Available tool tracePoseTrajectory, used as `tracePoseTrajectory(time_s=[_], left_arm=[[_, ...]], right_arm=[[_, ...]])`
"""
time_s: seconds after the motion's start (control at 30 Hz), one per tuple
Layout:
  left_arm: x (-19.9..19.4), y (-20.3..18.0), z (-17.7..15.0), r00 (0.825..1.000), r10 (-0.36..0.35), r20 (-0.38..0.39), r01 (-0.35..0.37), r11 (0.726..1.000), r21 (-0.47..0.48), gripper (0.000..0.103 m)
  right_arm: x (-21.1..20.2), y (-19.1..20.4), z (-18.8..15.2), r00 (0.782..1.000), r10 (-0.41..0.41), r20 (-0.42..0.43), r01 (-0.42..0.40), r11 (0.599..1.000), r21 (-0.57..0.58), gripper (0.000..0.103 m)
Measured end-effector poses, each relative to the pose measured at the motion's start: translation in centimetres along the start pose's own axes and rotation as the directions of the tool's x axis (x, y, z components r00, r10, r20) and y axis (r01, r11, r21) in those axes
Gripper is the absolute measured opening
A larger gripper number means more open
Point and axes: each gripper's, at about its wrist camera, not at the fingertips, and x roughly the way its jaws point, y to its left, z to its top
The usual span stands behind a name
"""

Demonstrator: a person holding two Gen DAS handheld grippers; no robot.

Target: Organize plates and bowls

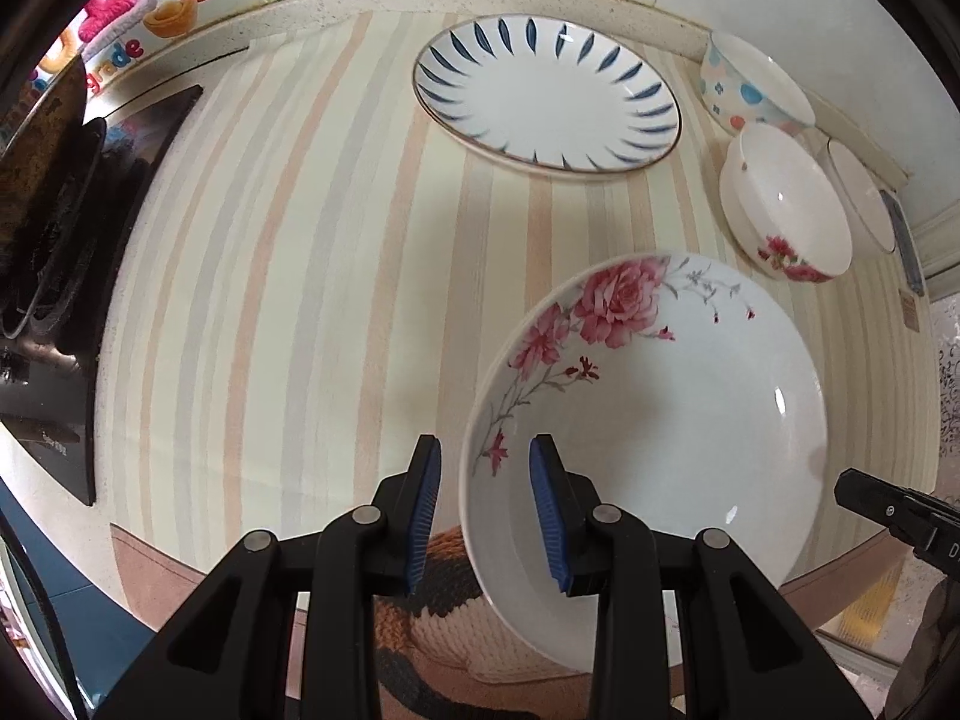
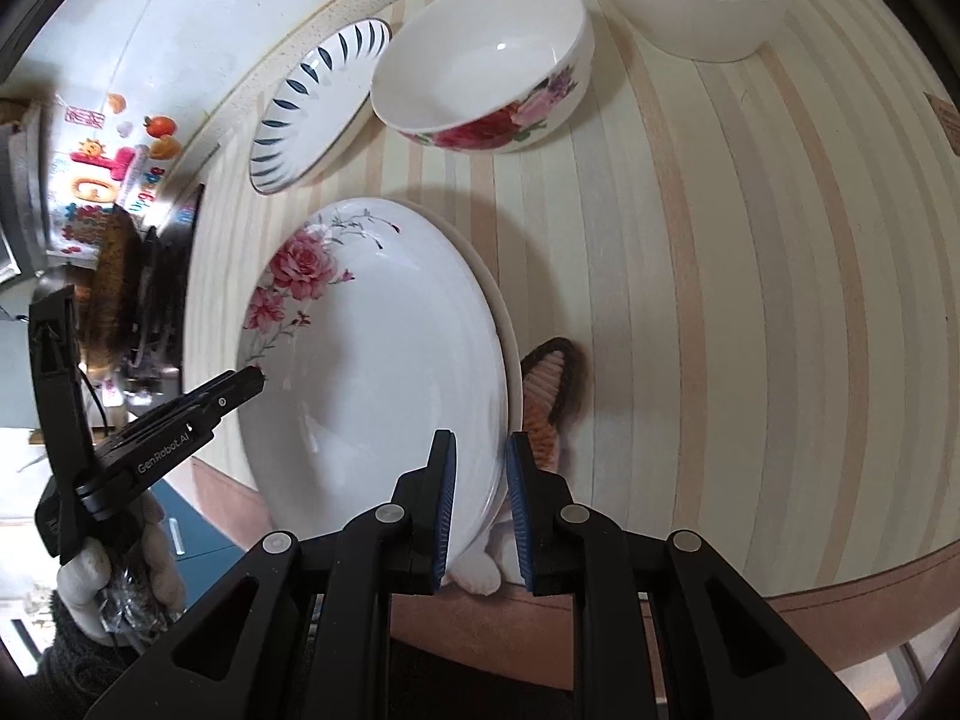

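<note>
The table [image 1: 300, 240] is viewed steeply downward, close up, from each wrist; the rose plate [image 1: 660, 420] is shared by both views.

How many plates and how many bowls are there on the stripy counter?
Plates: 2 (rose plate, blue-leaf plate)
Bowls: 3 (pastel spotted bowl, rose bowl, white dark-rimmed bowl)
Total: 5

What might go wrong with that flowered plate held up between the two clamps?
The flowered plate is held only at opposite rim edges by the left gripper and right gripper, so it could slip and fall. It hangs partly past the counter edge, so a drop might reach the floor. Swinging it could knock the rose bowl.
</note>
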Motion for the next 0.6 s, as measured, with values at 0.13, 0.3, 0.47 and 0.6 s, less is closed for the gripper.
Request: tracePoseTrajectory(time_s=[0.13, 0.3, 0.47, 0.6], left_arm=[[-3.0, 1.6, 2.3, 0.998, -0.005, 0.064, 0.007, 1.000, -0.021, 0.029], [-3.9, 3.9, 7.8, 0.995, -0.016, 0.099, 0.020, 0.999, -0.038, 0.029], [-0.1, 5.4, 13.6, 0.998, -0.044, 0.044, 0.045, 0.999, -0.014, 0.029], [3.4, 5.5, 17.1, 0.998, -0.060, 0.006, 0.060, 0.998, 0.019, 0.029]], right_arm=[[-2.5, 0.1, 0.5, 0.998, 0.046, 0.038, -0.047, 0.999, 0.016, 0.020], [-5.8, 2.6, 3.8, 0.986, 0.117, 0.117, -0.121, 0.992, 0.029, 0.022], [-5.3, 7.0, 10.9, 0.980, 0.104, 0.171, -0.109, 0.994, 0.022, 0.033], [-1.3, 9.8, 17.4, 0.986, 0.019, 0.164, -0.021, 1.000, 0.013, 0.033]])
